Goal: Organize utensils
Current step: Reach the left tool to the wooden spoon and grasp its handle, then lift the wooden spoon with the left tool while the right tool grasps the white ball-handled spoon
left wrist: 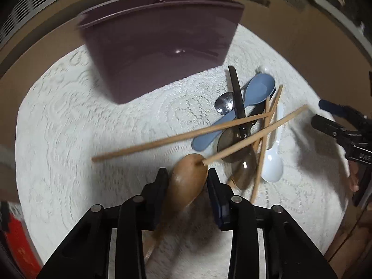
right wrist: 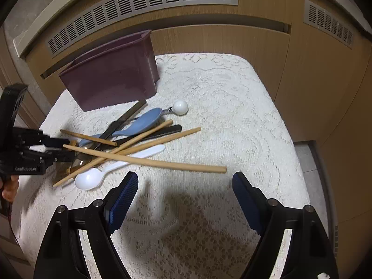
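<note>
A pile of utensils lies on a white lace cloth [left wrist: 69, 121]: wooden chopsticks [left wrist: 176, 137], a blue spoon [left wrist: 234, 114], a white plastic spoon [left wrist: 273, 165], a metal spoon [left wrist: 224, 103], a black-handled utensil [left wrist: 237, 95]. My left gripper [left wrist: 187, 176] is shut on the bowl of a brown wooden spoon [left wrist: 188, 179]; one chopstick's end rests on it. A purple bin [left wrist: 158, 46] stands behind the pile. My right gripper [right wrist: 183, 181] is open and empty, above the cloth right of the pile [right wrist: 121, 139]. The left gripper also shows in the right wrist view [right wrist: 62, 148].
A wooden cabinet with metal vent grilles [right wrist: 144, 2] stands behind the table. A white ball-ended utensil [right wrist: 180, 107] lies by the bin [right wrist: 111, 74]. A red object [left wrist: 21, 251] sits at the lower left edge.
</note>
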### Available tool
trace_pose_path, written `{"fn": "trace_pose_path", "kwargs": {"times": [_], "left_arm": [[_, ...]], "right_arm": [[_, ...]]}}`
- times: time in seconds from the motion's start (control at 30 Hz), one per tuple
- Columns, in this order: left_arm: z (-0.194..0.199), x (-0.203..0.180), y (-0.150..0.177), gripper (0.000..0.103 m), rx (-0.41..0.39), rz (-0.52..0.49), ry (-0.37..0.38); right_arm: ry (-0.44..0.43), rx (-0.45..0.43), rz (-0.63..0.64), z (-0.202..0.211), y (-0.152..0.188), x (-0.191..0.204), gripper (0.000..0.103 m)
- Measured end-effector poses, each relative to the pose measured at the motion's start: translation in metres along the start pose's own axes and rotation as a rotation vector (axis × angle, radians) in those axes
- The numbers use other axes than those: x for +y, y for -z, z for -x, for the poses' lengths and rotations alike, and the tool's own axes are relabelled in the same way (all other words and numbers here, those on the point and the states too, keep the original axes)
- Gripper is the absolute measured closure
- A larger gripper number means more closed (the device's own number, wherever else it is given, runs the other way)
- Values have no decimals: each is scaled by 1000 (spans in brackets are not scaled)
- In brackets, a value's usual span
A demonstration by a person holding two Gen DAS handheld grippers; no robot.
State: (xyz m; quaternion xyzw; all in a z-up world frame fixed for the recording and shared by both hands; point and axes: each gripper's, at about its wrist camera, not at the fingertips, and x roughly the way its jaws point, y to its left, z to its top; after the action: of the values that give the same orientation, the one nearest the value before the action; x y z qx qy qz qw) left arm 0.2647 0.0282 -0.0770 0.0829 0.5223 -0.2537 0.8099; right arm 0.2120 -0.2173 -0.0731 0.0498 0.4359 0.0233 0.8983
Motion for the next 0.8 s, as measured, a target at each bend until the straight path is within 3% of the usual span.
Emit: {"fn": "trace_pose_path", "kwargs": {"times": [0.13, 0.23, 0.3, 0.47, 0.53, 0.63, 0.7, 0.73, 0.8], "left_arm": [[30, -2, 24, 69, -164, 120, -37], [52, 5, 44, 69, -281, 280, -19], [59, 4, 52, 69, -321, 333, -12], [73, 0, 63, 69, -361, 361, 11], [79, -2, 65, 69, -374, 349, -1], [76, -6, 63, 69, -383, 342, 3], [79, -5, 67, 69, -389, 346, 6], [80, -5, 68, 69, -391, 350, 8], [83, -4, 69, 69, -401, 354, 13]], "right_arm": [[31, -22, -13, -8, -17, 0, 22], [18, -23, -50, -23, -34, -1, 28], [37, -23, -51, -33, -43, -1, 37], [106, -7, -73, -68, -60, 3, 39], [72, 20, -118, -80, -62, 2, 43], [33, 30, -129, -86, -64, 8, 62], [23, 38, -85, -85, -66, 18, 87], [25, 29, -58, -81, -67, 21, 93], [46, -16, -19, -68, -67, 25, 94]]}}
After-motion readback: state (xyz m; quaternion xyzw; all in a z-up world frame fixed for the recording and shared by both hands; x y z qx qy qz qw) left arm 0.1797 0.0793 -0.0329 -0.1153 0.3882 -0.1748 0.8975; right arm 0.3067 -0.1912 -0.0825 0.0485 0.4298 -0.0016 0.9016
